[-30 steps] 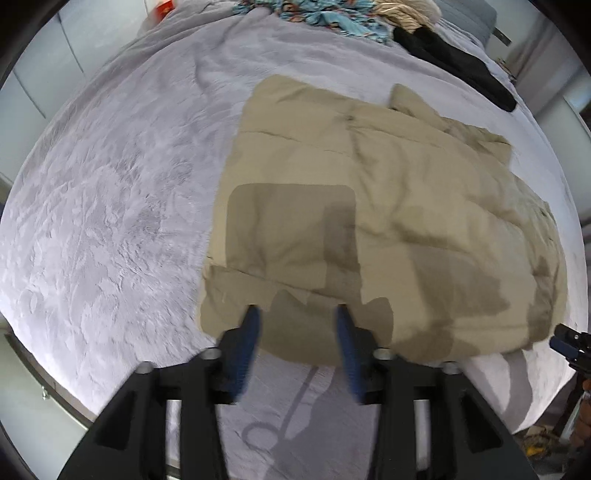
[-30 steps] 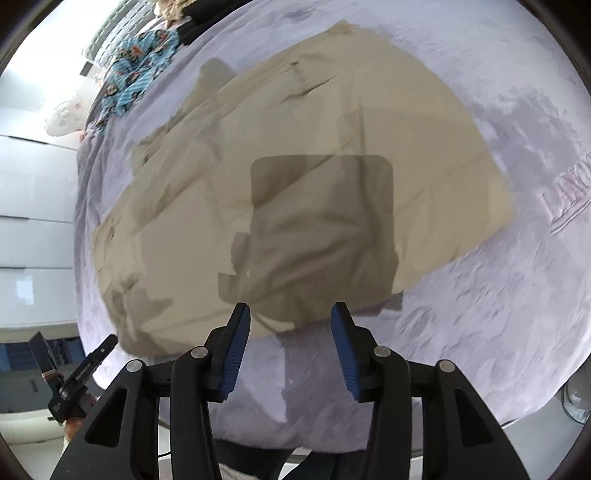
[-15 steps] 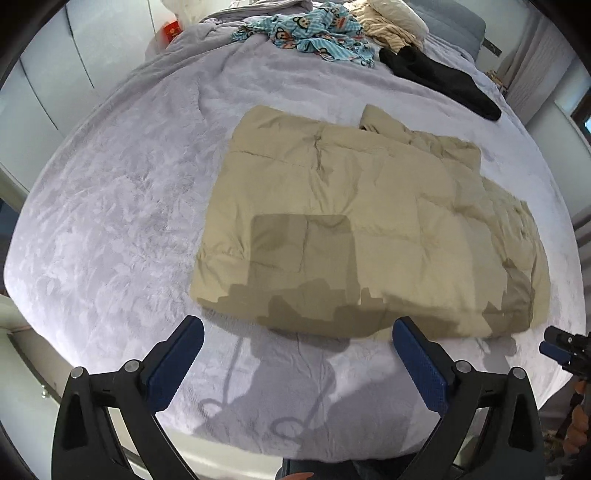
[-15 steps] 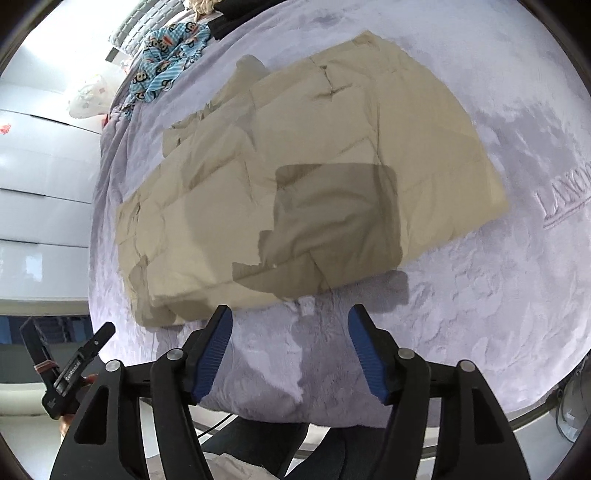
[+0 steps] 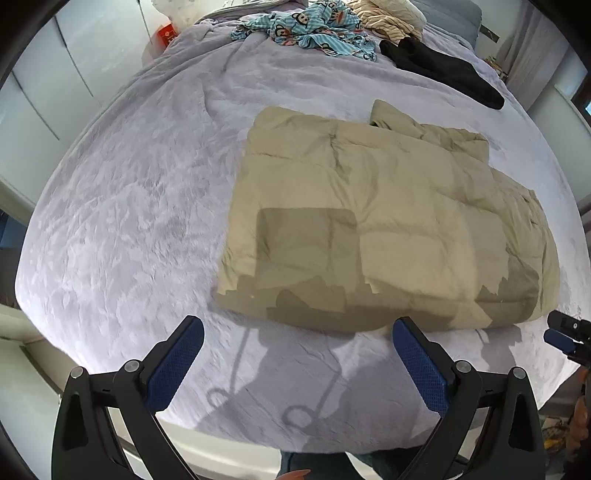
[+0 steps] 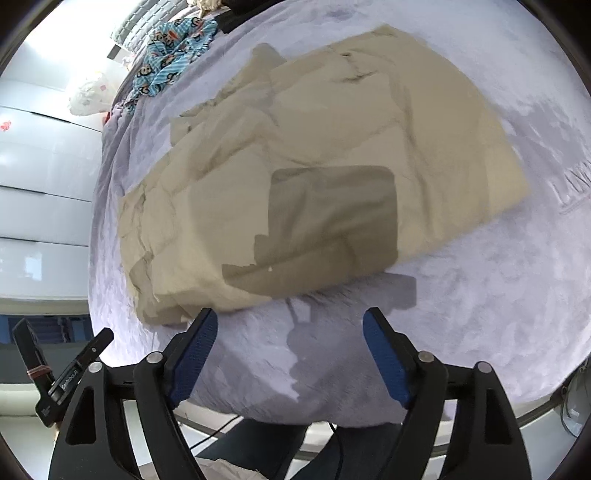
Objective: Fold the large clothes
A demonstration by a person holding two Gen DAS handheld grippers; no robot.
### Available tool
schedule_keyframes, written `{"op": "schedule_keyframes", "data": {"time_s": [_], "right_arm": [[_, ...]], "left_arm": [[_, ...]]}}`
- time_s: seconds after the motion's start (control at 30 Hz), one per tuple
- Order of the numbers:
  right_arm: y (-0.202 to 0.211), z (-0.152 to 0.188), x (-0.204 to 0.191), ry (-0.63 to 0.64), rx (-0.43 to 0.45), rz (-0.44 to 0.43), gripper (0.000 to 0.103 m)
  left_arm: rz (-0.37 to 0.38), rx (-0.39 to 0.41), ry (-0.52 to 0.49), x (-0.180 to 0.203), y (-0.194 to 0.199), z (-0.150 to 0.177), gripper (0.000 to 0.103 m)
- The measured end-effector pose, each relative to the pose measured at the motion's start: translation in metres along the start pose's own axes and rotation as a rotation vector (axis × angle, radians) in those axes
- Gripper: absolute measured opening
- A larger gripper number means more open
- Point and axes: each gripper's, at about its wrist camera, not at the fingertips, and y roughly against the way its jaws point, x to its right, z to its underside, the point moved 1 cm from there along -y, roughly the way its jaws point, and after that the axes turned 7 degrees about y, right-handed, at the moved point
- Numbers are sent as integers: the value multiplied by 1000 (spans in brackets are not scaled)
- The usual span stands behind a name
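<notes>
- My bed (image 5: pixel 122 206) wears a pale lilac plush cover.
- A folded tan jacket (image 5: pixel 388 229) lies flat at its middle.
- At twelve o'clock: blue monkey-print pyjamas (image 5: pixel 317 33).
- At one o'clock: black garment (image 5: pixel 447 70) and striped cream cloth (image 5: pixel 384 18).

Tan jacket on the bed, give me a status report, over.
Left gripper open, empty. Right gripper opening, nothing between jaws. Tan jacket folded flat on grey bed cover, released. Other clothes far off, nothing in the way.
</notes>
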Motion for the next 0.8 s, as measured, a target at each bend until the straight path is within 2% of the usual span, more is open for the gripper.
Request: {"op": "schedule_keyframes", "data": {"time_s": [0.27, 0.5, 0.53, 0.6, 0.7, 0.8], "right_arm": [[-30, -19, -59, 6, 6, 16, 88], [-51, -26, -90, -23, -10, 60, 88], [-52, -26, -92, -26, -5, 61, 89], [-51, -27, -96, -25, 12, 78, 103], [-52, -28, -103, -8, 29, 88, 103], [-56, -33, -104, 18, 3, 99, 103]], "left_arm": [[19, -23, -48, -33, -19, -46, 102], [73, -69, -52, -51, -45, -72, 102], [78, -76, -59, -51, -49, -73, 102], [75, -88, -76, -49, -57, -76, 102], [86, -99, -78, -46, -64, -79, 102], [75, -98, -57, -44, -70, -81, 102]]}}
